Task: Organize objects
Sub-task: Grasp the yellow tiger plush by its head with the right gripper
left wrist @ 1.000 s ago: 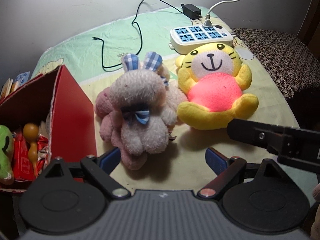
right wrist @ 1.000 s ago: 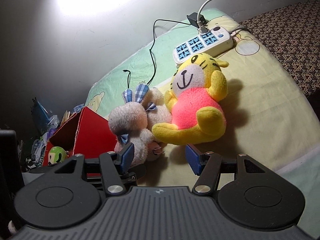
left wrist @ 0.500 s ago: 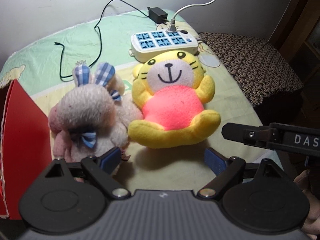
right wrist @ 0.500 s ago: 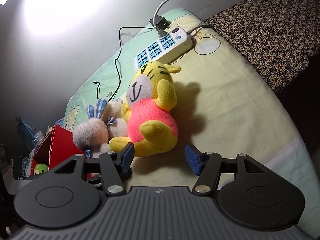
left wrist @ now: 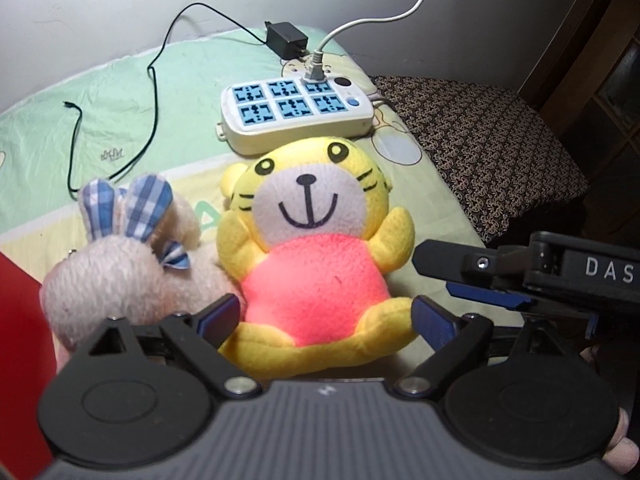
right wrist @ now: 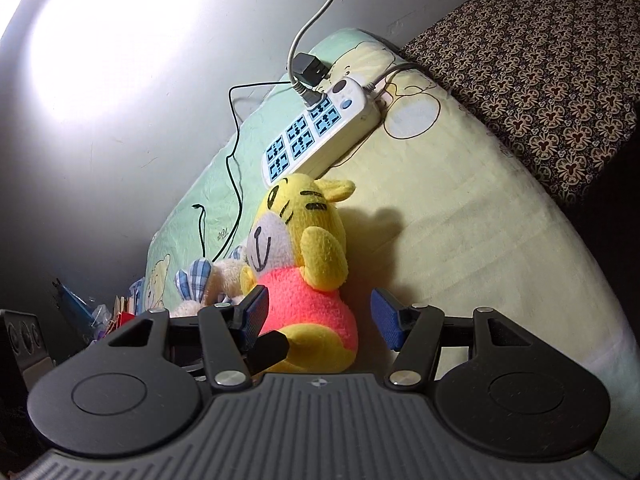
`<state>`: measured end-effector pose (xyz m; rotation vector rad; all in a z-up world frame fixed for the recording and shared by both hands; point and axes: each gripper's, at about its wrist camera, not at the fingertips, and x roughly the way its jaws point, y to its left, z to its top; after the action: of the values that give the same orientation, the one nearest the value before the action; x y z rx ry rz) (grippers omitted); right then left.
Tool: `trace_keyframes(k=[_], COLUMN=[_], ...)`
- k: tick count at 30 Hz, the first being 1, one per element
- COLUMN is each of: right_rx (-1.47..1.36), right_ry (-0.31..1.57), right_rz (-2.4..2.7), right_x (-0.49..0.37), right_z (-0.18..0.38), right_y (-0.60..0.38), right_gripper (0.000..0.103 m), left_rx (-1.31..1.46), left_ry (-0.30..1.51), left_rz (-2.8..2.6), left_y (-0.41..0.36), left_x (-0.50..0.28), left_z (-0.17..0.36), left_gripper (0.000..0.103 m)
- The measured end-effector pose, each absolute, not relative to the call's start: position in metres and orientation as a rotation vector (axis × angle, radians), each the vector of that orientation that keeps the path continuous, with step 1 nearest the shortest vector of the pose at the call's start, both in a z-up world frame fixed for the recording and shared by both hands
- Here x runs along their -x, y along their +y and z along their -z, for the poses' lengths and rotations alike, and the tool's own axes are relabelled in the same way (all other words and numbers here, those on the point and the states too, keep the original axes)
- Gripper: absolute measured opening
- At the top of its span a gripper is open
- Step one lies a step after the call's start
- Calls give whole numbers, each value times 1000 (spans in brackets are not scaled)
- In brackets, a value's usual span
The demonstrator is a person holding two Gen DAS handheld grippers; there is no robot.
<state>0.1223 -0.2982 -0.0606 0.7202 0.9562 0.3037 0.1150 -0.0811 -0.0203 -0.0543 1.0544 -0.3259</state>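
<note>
Right, my landmark is the yellow tiger plush [left wrist: 316, 268], sitting upright on the pale cartoon-print sheet [left wrist: 120, 120] with its pink belly toward my left wrist camera. My left gripper [left wrist: 326, 318] has its fingers spread wide, one blue pad at each side of the tiger's legs, nothing clamped; whether the pads touch the fabric I cannot tell. My right gripper [right wrist: 320, 318] comes in from the tiger's other side, fingers also apart, with the plush's lower body between them (the left-hand pad lies against the pink belly, the other stands clear). Pressed against the tiger sits a beige bunny plush [left wrist: 132, 264] with blue checked ears. Behind the tiger's head lies a white power strip [left wrist: 296, 114], a black adapter [left wrist: 286, 40] plugged in beyond it. Past the bunny, a red box [left wrist: 20, 360] fills the frame edge.
</note>
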Motion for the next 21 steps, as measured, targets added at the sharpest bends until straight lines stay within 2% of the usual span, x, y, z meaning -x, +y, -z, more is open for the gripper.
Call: trace_keyframes(k=[12, 21], right_rx=[-740, -837], right_ry=[1030, 1066], right_rz=[-328, -402], right_x=[-164, -182], right_z=[97, 123], right_y=[-289, -281], right_gripper=[61, 63], left_rx=[98, 193], left_ry=[1100, 1141], left_rz=[424, 422], left_y=[-82, -69], left_x=[-145, -164], left_z=[54, 71], left_gripper=[102, 102])
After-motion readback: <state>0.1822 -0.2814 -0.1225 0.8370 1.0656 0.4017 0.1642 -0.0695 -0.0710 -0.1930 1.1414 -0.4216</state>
